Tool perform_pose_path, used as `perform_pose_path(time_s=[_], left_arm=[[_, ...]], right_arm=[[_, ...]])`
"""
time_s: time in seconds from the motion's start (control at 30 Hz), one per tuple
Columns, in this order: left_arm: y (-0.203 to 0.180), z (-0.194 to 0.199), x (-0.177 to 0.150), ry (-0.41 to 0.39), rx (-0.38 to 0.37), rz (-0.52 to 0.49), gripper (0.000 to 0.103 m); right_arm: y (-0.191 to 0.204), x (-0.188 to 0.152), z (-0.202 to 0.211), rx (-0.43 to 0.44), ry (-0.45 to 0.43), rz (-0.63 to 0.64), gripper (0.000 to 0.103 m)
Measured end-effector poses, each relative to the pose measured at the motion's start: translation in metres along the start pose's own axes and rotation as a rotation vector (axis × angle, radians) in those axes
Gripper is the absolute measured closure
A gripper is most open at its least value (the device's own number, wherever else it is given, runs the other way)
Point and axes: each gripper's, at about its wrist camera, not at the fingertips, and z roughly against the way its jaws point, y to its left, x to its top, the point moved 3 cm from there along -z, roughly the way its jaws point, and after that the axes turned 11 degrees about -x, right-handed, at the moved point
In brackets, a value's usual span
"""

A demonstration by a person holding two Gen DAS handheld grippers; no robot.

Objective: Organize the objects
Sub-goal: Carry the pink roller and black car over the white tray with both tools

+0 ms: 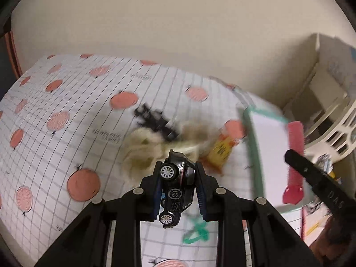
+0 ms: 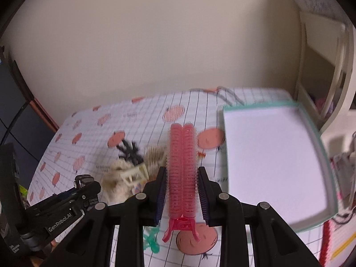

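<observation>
Tray (image 2: 276, 160), white inside with a teal rim, lies on the right of the table (image 1: 66, 115), flat and unfilled; it is judged the destination for the held items. Right gripper (image 2: 182, 178) pinches a pink roller clip (image 2: 182, 166) between its blue pads. The clip is long, ribbed and bristly, its axis running near to far along the fingers, hinge end nearest the camera. The tray lies just right of this gripper and slightly farther, so the right hand is the nearer one.

Left gripper (image 1: 178, 187) is pressed onto a black toy car (image 1: 176, 184), glossy and hard, held on its side with spoked wheels facing left, nose pointing far. From here the tray lies to the right, beyond the roller clip.

On the cloth, printed with a grid and orange fruit, remain a fluffy beige clip (image 1: 142, 151), a black claw clip (image 1: 153, 120), a yellow-orange packet (image 1: 222, 149) and a green looped piece (image 1: 195, 233); motion blur hides finer detail
</observation>
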Motion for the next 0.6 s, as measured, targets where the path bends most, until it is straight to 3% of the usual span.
perform_pose_path(time_s=[0.27,0.6], left_arm=[[-0.039,0.007,0.032,-0.083,-0.101,-0.042,0.075],[-0.084,-0.025,0.052,-0.074,-0.167,-0.087,0.075]], right_arm=[[-0.018,0.028,0.019,-0.038,-0.09,-0.002,0.074],[-0.064,0.047,0.006,-0.069,-0.109,-0.066,0.074]])
